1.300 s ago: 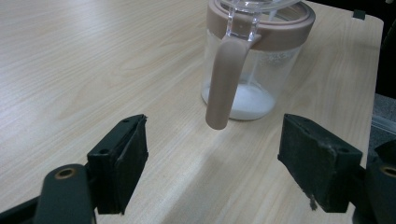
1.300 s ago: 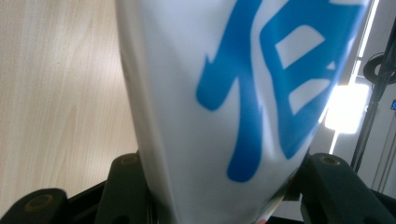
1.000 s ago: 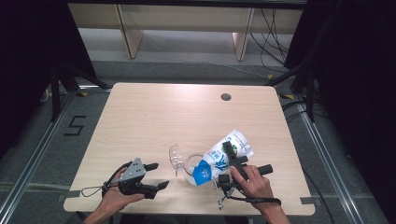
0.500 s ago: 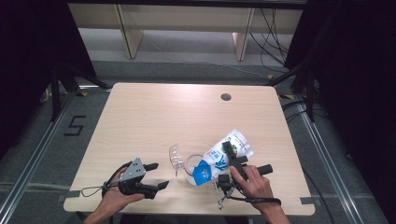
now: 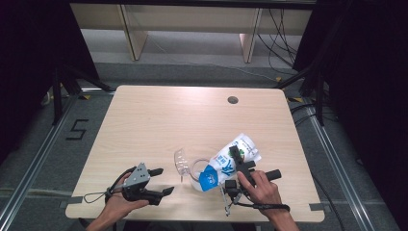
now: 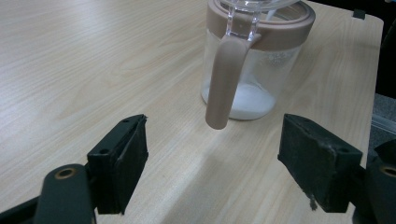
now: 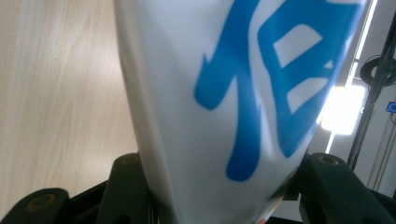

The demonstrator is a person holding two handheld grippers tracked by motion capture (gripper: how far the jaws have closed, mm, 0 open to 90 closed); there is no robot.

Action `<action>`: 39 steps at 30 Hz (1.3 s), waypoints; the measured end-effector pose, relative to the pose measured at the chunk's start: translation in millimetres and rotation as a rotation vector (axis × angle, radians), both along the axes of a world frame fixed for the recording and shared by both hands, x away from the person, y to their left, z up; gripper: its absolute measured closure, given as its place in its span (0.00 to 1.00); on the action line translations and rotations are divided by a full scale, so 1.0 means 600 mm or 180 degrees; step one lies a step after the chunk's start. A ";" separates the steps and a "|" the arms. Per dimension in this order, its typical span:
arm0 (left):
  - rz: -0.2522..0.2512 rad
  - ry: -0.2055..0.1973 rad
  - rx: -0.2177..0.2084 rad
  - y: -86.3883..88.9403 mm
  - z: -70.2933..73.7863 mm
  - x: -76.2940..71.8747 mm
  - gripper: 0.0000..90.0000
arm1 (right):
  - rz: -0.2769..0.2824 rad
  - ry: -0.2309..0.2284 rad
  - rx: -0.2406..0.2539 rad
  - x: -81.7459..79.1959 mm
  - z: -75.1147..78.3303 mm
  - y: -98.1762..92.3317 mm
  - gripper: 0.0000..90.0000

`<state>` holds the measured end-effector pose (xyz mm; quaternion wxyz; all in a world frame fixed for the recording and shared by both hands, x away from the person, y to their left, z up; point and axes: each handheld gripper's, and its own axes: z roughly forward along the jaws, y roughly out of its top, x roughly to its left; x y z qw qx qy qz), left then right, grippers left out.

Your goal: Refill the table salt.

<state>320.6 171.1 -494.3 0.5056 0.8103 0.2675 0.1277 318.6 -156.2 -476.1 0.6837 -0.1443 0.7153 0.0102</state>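
A white pouch with blue print (image 5: 230,162) is tilted with its low end over a clear jug (image 5: 196,169), and my right gripper (image 5: 234,167) is shut on it. In the right gripper view the pouch (image 7: 224,93) sits squeezed between both jaws of the right gripper (image 7: 219,186). The jug (image 6: 254,56) has a brown rim and a brown handle (image 6: 224,79), with some white powder (image 6: 250,100) at its bottom. My left gripper (image 5: 164,181) rests on the table to the jug's left, open and holding nothing. In its own view the left gripper (image 6: 215,158) faces the handle a short way off.
The jug's clear lid (image 5: 180,161) stands flipped open on its left side. The wooden table (image 5: 159,125) has a round cable hole (image 5: 233,100) at the back right. Both hands work near the front edge, and dark floor and rails surround the table.
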 end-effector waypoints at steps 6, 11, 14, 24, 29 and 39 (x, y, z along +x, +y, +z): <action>0.0013 0.0011 -0.0005 0.000 0.000 -0.001 0.26 | -0.0002 -0.0005 0.0012 0.000 -0.002 0.000 0.59; 0.0015 0.0014 -0.0009 0.000 0.000 -0.001 0.26 | -0.0007 -0.0001 0.0015 -0.001 -0.001 0.000 0.60; 0.0011 0.0009 -0.0004 0.000 0.000 -0.001 0.26 | -0.0006 0.0005 0.0024 -0.001 -0.001 0.000 0.60; 0.0014 0.0014 -0.0007 0.000 0.000 -0.001 0.26 | -0.0006 0.0035 0.0039 0.000 -0.001 0.000 0.61; 0.0014 0.0011 -0.0007 0.000 0.000 0.000 0.26 | -0.0006 0.0037 0.0038 0.000 -0.001 0.000 0.62; 0.0008 0.0009 -0.0003 0.000 0.000 0.000 0.26 | 0.0016 -0.0001 0.0045 0.000 -0.001 0.000 0.62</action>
